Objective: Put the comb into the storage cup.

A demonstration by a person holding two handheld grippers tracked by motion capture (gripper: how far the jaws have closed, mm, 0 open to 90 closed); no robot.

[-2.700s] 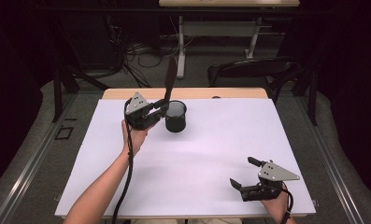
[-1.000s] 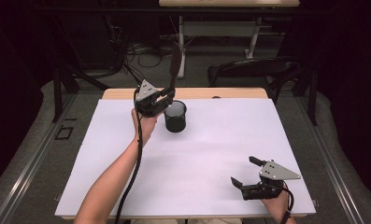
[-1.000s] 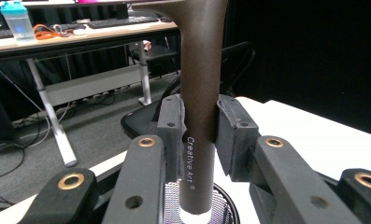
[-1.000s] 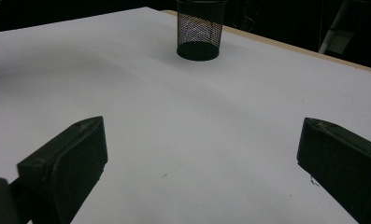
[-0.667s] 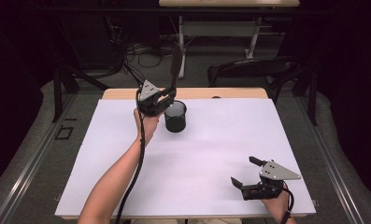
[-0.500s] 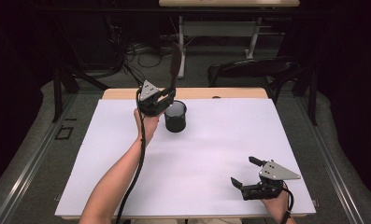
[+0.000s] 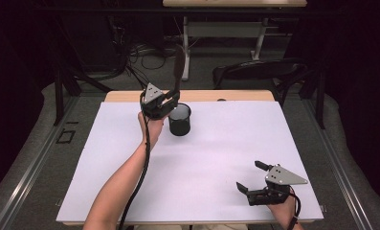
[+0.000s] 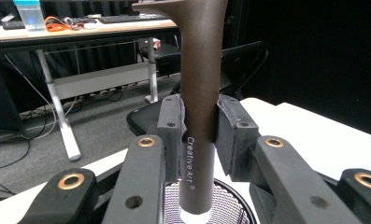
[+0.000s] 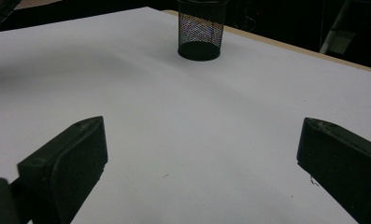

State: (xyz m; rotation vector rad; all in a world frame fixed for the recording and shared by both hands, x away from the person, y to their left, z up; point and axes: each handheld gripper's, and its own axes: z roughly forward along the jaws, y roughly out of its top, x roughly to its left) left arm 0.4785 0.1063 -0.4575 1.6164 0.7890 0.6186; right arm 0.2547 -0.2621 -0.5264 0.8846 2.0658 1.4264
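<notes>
In the left gripper view, the brown handle [image 8: 199,93] marked "Creative Art" is cut off by the top edge, so the working end of the tool cannot be identified, and its lower tip is hidden behind the jaws where it reaches the mesh cup [image 8: 230,207], so it is unclear if the tip touches the bottom. In the high view, the same handle [image 7: 178,72] is dark and thin against the dark floor, and the left gripper [image 7: 166,103] covers part of the cup's rim [image 7: 184,111]. In the right gripper view, the upper edge cuts the rim of the mesh cup [image 9: 200,28], and both jaws of the right gripper [image 9: 202,158] are cut by the bottom and side edges.
</notes>
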